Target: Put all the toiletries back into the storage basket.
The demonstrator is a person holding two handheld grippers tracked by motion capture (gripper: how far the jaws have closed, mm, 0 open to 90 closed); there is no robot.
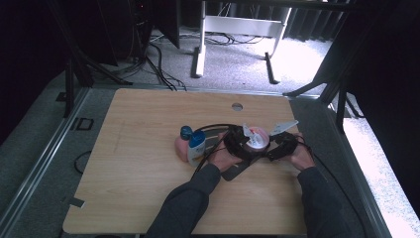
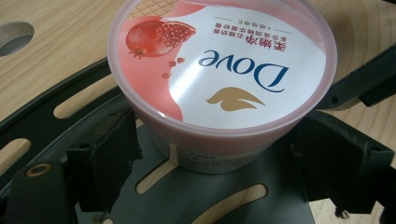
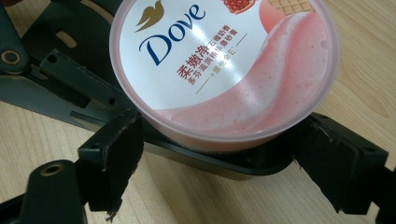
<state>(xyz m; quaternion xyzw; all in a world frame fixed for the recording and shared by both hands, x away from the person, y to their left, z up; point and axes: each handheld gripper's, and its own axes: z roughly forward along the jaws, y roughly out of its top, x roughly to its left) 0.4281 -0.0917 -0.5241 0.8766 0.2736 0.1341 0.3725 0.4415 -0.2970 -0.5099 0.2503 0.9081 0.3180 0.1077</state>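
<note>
While the pink Dove tub (image 2: 219, 70) sits on the bench (image 1: 148, 198), the left hand-held gripper (image 2: 215, 154) and right hand-held gripper (image 3: 215, 158) each hug it between wide, released jaws.

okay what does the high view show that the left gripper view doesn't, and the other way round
High view alone: the whole wooden table, a blue-capped bottle left of the tub, both hands with the left gripper and right gripper flanking the tub, and the floor beyond.

Left gripper view alone: the lid's print, a Dove logo and a pomegranate, plus slots in the black stand and this gripper's two pads either side of the tub's wall, the left one apart, the right one's contact hidden.

Both: the pink Dove tub on the stand, and the table's round hole.
</note>
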